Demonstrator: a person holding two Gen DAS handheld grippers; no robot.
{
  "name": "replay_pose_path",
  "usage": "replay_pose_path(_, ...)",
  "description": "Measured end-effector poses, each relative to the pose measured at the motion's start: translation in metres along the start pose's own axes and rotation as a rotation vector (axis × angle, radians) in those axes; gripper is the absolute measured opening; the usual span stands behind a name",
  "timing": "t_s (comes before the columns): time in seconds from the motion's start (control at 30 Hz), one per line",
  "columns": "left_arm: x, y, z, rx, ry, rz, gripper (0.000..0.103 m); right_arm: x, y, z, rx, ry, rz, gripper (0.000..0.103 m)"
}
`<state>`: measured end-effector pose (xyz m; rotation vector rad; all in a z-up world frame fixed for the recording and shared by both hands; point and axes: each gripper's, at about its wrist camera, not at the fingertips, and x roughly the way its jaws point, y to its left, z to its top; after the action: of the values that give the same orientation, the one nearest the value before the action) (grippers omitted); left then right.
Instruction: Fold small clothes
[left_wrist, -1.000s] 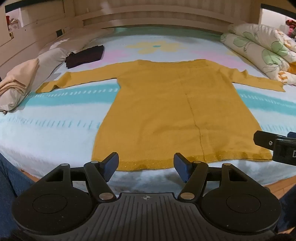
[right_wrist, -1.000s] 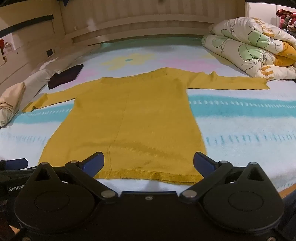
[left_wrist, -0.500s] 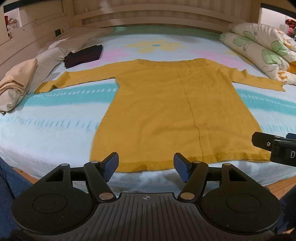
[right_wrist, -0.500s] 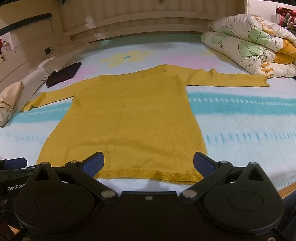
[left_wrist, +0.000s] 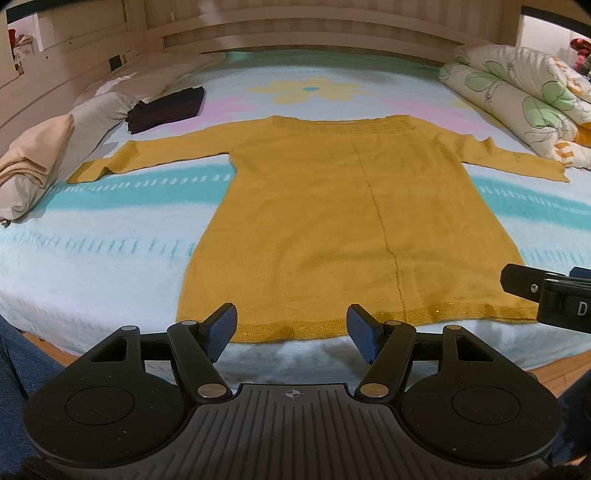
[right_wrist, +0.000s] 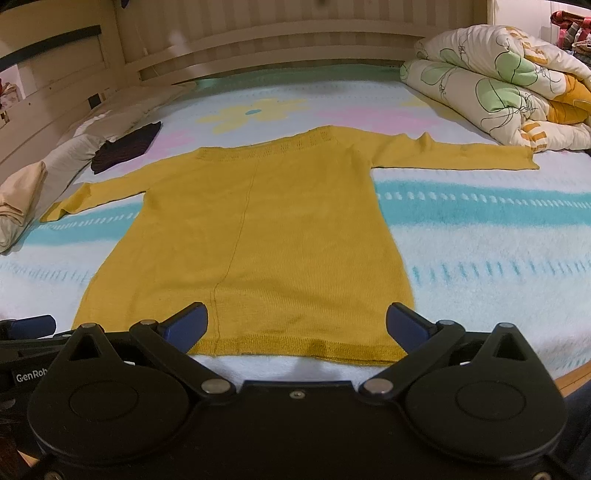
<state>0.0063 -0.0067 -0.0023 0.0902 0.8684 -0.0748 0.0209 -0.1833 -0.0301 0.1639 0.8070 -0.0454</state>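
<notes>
At the far left of the bed (left_wrist: 92, 266), a beige folded cloth (left_wrist: 35, 151) rests on a pale pillow (left_wrist: 92, 118). Just right of the pillow lies a dark folded garment (left_wrist: 166, 109).

The mustard-yellow sweater (left_wrist: 332, 221) lies flat at the centre of the bed, neckline toward the far side, hem toward the near edge. Both sleeves are extended sideways: one cuff points toward the pillow, the other reaches the rolled floral quilt (left_wrist: 517, 99) at the far right. A vertical seam runs down the body.

The left hand-held gripper (left_wrist: 291, 328) is positioned over the near edge of the bed, above the left part of the hem. Its jaws are spread and nothing sits between them.

The right hand-held gripper (right_wrist: 295, 326) is positioned over the right part of the hem. Its jaws are spread wider and grasp nothing; no pad presses the fabric. Its body also shows at the right edge of the left wrist view.
</notes>
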Motion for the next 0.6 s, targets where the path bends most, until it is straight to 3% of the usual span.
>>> replay_pose_path(0.6,0.0025,0.0000,0.0005,-0.003,0.005,-0.001,0.064,0.0041,0.0012,0.0000,0.005,0.018,0.003,0.102)
